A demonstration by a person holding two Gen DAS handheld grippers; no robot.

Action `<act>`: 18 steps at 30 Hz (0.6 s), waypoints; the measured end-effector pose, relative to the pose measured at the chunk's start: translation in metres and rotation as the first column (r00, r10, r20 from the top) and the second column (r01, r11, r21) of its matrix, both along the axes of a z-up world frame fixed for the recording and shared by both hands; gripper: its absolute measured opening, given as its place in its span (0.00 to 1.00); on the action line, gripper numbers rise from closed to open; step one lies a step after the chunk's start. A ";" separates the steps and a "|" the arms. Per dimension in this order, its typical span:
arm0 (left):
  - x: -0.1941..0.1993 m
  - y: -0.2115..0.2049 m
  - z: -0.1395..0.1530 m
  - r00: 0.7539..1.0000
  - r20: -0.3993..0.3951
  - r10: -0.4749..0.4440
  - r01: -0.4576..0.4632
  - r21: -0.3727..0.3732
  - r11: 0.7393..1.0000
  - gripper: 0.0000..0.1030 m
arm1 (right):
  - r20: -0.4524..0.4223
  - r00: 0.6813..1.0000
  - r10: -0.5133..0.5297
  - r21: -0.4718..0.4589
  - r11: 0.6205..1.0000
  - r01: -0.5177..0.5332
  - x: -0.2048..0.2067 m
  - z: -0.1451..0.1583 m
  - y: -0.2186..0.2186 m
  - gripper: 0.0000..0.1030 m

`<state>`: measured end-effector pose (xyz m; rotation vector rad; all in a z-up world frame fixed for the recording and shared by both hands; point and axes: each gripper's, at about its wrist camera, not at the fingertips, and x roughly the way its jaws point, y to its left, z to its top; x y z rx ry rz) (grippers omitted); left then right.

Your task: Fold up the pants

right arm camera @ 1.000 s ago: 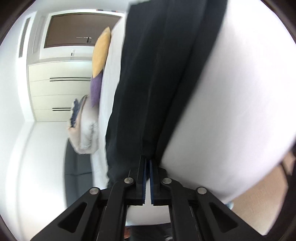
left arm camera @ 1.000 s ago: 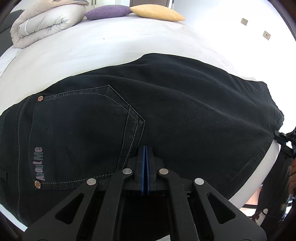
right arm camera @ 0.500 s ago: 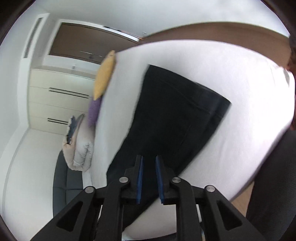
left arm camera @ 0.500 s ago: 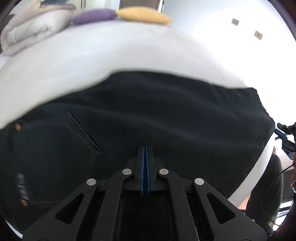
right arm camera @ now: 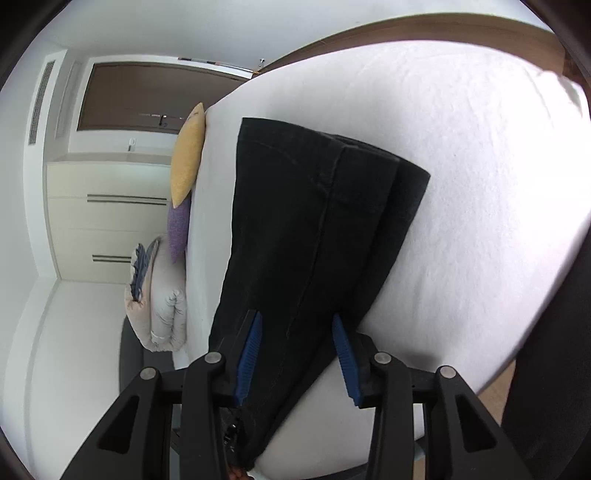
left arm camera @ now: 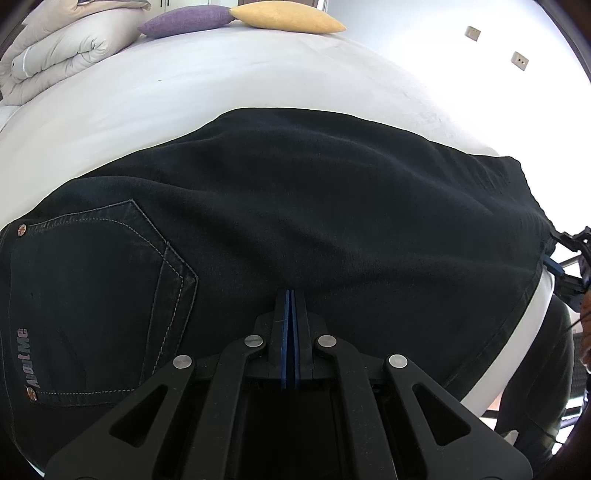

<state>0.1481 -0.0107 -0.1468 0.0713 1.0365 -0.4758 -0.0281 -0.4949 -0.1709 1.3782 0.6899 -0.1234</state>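
Observation:
Black jeans (left arm camera: 314, 206) lie folded lengthwise on the white bed (left arm camera: 221, 85), with a stitched back pocket (left arm camera: 96, 306) at the left. My left gripper (left arm camera: 289, 295) is shut on the near edge of the jeans. In the right wrist view the jeans (right arm camera: 306, 236) run away from me along the bed (right arm camera: 480, 184). My right gripper (right arm camera: 297, 325) is open, with its blue pads (right arm camera: 251, 343) on either side of the jeans' near end, not clamping it. The right gripper also shows at the jeans' right end in the left wrist view (left arm camera: 554, 264).
A folded duvet (left arm camera: 62, 48), a purple cushion (left arm camera: 184, 20) and a yellow cushion (left arm camera: 288, 16) lie at the far end of the bed. Cream drawers (right arm camera: 107, 218) stand against the wall beyond. A person's dark leg (left arm camera: 532, 369) is at the bed's right edge.
My right gripper has let go of the jeans' end and opened wide, and its view swung from close on the cloth to along the bed. The left gripper stays shut on the jeans.

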 end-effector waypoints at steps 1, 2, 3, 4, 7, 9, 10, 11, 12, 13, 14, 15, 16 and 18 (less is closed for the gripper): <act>-0.001 0.002 0.001 1.000 -0.002 0.000 0.000 -0.003 1.000 0.01 | -0.002 1.000 -0.002 -0.001 1.000 0.002 0.000 -0.002 -0.002 0.27; 0.000 0.003 0.000 1.000 -0.003 -0.001 0.001 -0.006 1.000 0.01 | -0.009 1.000 0.001 0.002 1.000 -0.001 0.001 -0.004 -0.004 0.17; 0.003 0.000 -0.006 1.000 -0.004 -0.002 0.002 -0.005 1.000 0.01 | -0.006 1.000 0.001 0.014 1.000 -0.001 0.001 -0.007 -0.007 0.09; 0.003 0.001 -0.006 1.000 -0.004 -0.003 0.003 -0.006 1.000 0.01 | 0.002 1.000 0.000 0.015 1.000 0.000 0.001 -0.008 -0.007 0.07; 0.002 -0.003 -0.005 1.000 -0.004 -0.005 0.005 -0.008 1.000 0.01 | 0.001 1.000 -0.002 -0.019 1.000 0.002 -0.006 -0.007 -0.007 0.04; 0.001 -0.001 -0.004 1.000 -0.005 -0.006 0.006 -0.011 1.000 0.01 | -0.005 1.000 -0.003 -0.041 0.999 0.003 -0.012 -0.006 -0.004 0.04; 0.003 0.000 -0.004 1.000 -0.005 -0.006 0.006 -0.013 1.000 0.01 | -0.006 1.000 -0.004 -0.045 0.999 0.004 -0.015 -0.005 -0.003 0.04; 0.004 0.001 -0.004 1.000 -0.006 -0.006 0.005 -0.017 1.000 0.01 | -0.006 1.000 -0.003 -0.043 0.999 0.003 -0.017 -0.005 -0.003 0.04; 0.005 0.002 -0.005 1.000 -0.007 -0.005 0.004 -0.021 1.000 0.01 | -0.006 1.000 -0.003 -0.037 0.999 0.002 -0.019 -0.006 -0.004 0.04; 0.006 0.003 -0.006 1.000 -0.007 -0.004 0.003 -0.023 1.000 0.01 | -0.013 1.000 0.000 -0.041 0.999 0.000 -0.019 -0.005 -0.005 0.04; 0.007 0.003 -0.006 1.000 -0.007 -0.003 0.003 -0.025 1.000 0.01 | -0.024 1.000 -0.003 -0.044 0.999 0.002 -0.022 -0.005 -0.008 0.04; 0.007 0.004 -0.005 1.000 -0.006 -0.003 0.002 -0.023 1.000 0.01 | -0.038 0.999 -0.016 -0.044 0.999 0.014 -0.026 -0.002 -0.011 0.08; 0.006 0.005 -0.004 1.000 -0.005 -0.002 0.002 -0.018 1.000 0.01 | -0.060 0.998 -0.034 -0.071 0.997 0.030 -0.031 0.004 -0.014 0.09; 0.005 0.004 0.000 1.000 0.000 -0.003 0.003 0.001 1.000 0.01 | -0.101 0.991 -0.087 -0.197 0.978 0.066 -0.043 0.027 -0.019 0.19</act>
